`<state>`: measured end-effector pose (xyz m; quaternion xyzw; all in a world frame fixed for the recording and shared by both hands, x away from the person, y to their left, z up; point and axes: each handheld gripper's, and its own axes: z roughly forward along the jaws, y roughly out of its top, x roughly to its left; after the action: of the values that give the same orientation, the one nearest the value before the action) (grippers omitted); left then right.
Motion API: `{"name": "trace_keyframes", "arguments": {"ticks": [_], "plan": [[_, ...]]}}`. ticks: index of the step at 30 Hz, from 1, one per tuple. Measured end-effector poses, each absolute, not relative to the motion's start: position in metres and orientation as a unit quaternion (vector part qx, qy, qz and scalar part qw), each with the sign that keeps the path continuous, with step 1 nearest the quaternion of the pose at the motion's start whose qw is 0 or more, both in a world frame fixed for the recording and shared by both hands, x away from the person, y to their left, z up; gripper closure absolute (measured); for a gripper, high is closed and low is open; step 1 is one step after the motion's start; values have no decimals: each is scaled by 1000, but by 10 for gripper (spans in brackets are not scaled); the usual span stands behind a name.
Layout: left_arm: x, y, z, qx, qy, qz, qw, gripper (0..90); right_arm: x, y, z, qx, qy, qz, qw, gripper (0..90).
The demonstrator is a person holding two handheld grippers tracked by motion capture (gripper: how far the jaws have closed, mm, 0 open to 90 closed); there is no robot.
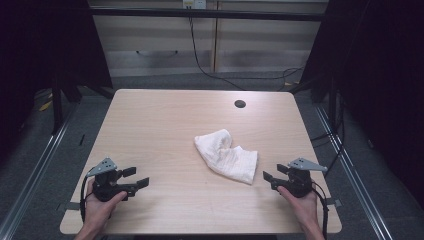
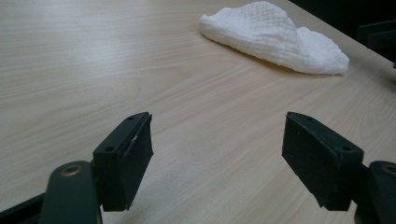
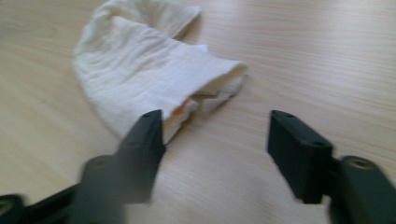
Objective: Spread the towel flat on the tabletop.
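Note:
A crumpled white cloth (image 1: 226, 155) lies bunched on the wooden table (image 1: 165, 125), right of centre. My left gripper (image 1: 136, 177) rests at the front left, held in a hand, jaws open and empty, pointing right toward the cloth (image 2: 275, 37) far ahead. My right gripper (image 1: 273, 174) sits at the front right, just beside the cloth's near corner, jaws open and pointing left. In the right gripper view the cloth (image 3: 140, 70) lies close in front, its folded edge near the left finger (image 3: 144, 140); nothing is between the jaws (image 3: 215, 140).
A round cable hole (image 1: 240, 104) sits near the table's far edge. Metal rails run along the floor on both sides. A black cable hangs behind the table.

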<state>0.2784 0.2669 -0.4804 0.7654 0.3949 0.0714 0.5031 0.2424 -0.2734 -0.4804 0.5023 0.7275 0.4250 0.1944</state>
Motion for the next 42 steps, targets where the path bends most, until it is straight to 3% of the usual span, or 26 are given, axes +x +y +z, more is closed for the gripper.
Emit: {"name": "trace_keyframes", "arguments": {"ticks": [7, 9, 25, 31, 33, 34, 41, 42], "plan": [[279, 266, -482, 772, 393, 71, 495, 231, 250, -264, -479, 489, 741, 422, 182, 380], [280, 263, -485, 776, 393, 67, 489, 231, 254, -261, -479, 479, 747, 427, 172, 464], [275, 254, -486, 794, 374, 63, 475, 232, 306, -221, -459, 434, 781, 434, 115, 460], [274, 256, -485, 791, 375, 65, 479, 232, 332, -201, -456, 419, 794, 429, 101, 506], [275, 256, -485, 790, 377, 64, 479, 231, 340, -195, -455, 406, 806, 421, 97, 602], [275, 256, -485, 789, 379, 65, 479, 231, 343, -191, -455, 401, 809, 417, 98, 608], [276, 257, -486, 787, 380, 57, 483, 230, 364, -178, -460, 405, 808, 421, 73, 471], [275, 257, -485, 787, 380, 55, 484, 230, 367, -174, -464, 409, 808, 419, 70, 411]]}}
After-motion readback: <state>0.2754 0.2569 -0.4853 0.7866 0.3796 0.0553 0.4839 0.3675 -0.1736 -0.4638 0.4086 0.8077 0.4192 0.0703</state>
